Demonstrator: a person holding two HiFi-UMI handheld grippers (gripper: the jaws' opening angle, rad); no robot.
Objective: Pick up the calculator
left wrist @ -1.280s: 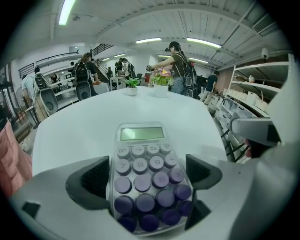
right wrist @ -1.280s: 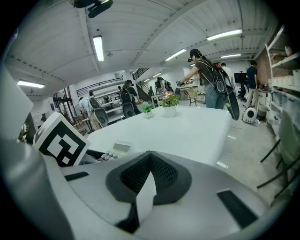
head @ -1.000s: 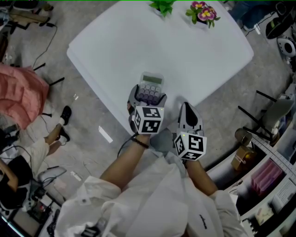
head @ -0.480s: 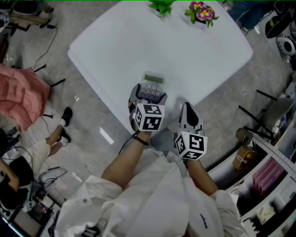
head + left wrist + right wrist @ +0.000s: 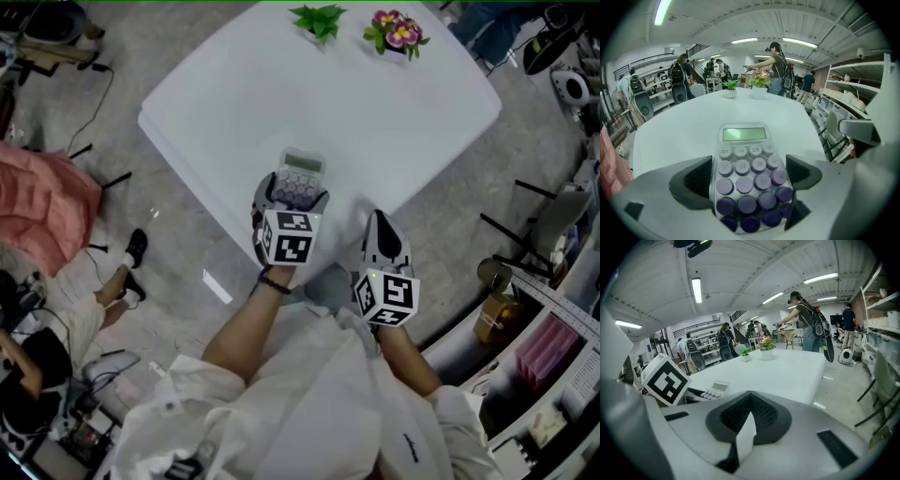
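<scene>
Pale calculator (image 5: pixel 747 180), purple round keys, green display, left gripper (image 5: pixel 749 185) clamping

- Your left gripper (image 5: pixel 294 193) has its jaws pressed to both sides of the calculator (image 5: pixel 747 173), which fills the gap between them.
- Beyond the calculator, the white table (image 5: pixel 375 112) lies bare to its far edge, so you can pass freely there.
- At that far edge stand a green potted plant (image 5: pixel 319 19) and a pot of flowers (image 5: pixel 396 31), well apart from the calculator.
- Your right gripper (image 5: pixel 380 219), jaws together, sits at the table's near edge beside the left one, with a strip of bare table between them.
</scene>
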